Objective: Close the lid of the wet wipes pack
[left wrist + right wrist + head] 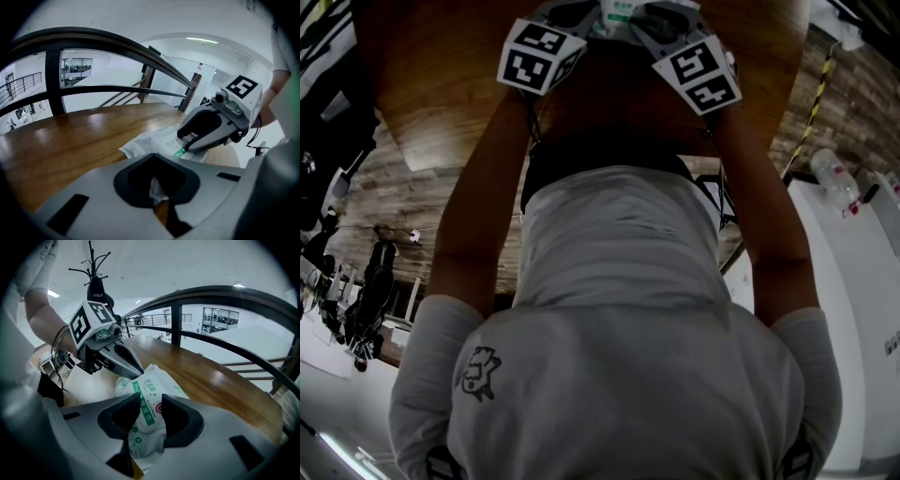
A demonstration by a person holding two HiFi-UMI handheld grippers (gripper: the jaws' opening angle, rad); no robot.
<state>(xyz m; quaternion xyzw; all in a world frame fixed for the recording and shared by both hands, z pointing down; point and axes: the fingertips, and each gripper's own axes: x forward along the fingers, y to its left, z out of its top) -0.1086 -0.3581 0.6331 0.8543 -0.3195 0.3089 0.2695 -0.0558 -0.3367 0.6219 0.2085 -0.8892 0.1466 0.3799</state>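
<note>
our left hand-held gripper (pixel 156 164) is clenched on one end of the wet wipes pack (pixel 152 380). in its own view the jaws meet at the tips, and a slip of the white wrapper shows in the hollow just behind them. in the right gripper view it reaches in from the left, tips together on the pack's far end, with its marker cube (pixel 91 322) turned toward the camera.

our right hand-held gripper (pixel 151 401) is released. its jaws stand apart, with the tips lowered over the pack's top face, and the green label band (pixel 146 412) runs through the gap between them. the pack is wider than that gap and passes under both jaws, so nothing is pinched there. we cannot tell whether the tips touch the wrapper, and we cannot make out the lid itself.

the pack lies on the wooden counter (pixel 220 380), directly below the right hand-held gripper and just ahead of the left one. the two face each other across it. beyond the left hand-held gripper a dark curved railing (pixel 117 40) runs along the counter's far side.

in the head view both marker cubes sit at the top, either side of a sliver of the pack, past our white shirt (pixel 619 309) and bare forearms.
</note>
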